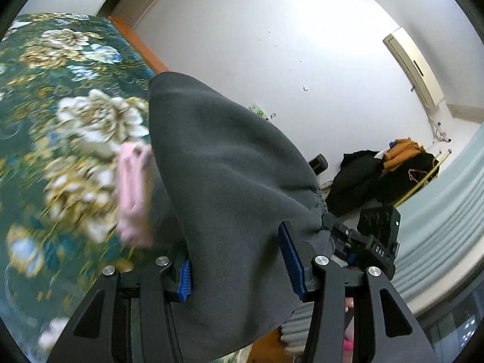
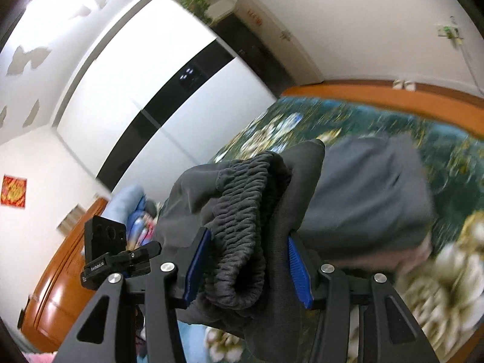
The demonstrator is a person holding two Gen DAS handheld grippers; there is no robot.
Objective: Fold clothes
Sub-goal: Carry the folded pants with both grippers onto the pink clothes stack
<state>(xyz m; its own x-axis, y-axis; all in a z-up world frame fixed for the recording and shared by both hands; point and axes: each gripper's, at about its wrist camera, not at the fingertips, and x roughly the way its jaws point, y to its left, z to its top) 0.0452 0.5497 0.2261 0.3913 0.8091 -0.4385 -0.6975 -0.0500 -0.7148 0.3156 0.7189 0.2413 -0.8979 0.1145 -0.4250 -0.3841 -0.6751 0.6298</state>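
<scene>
A dark grey pair of sweatpants (image 1: 230,175) is held up over a bed with a green floral cover (image 1: 60,121). My left gripper (image 1: 239,260) is shut on the grey fabric, which drapes over its blue pads (image 1: 290,257). My right gripper (image 2: 245,257) is shut on the bunched elastic waistband (image 2: 242,217) of the same sweatpants (image 2: 363,187), whose far part lies on the floral cover (image 2: 447,157). The other gripper's black body (image 1: 372,242) shows beside the cloth in the left wrist view. A pink item (image 1: 133,193) lies blurred on the bed.
A wooden bed frame (image 2: 378,89) edges the bed. A pile of dark and orange clothes (image 1: 390,166) sits by the white wall. A white wardrobe (image 2: 169,90) stands beyond the bed. A wooden board (image 2: 60,272) and blue bedding (image 2: 130,202) lie at the left.
</scene>
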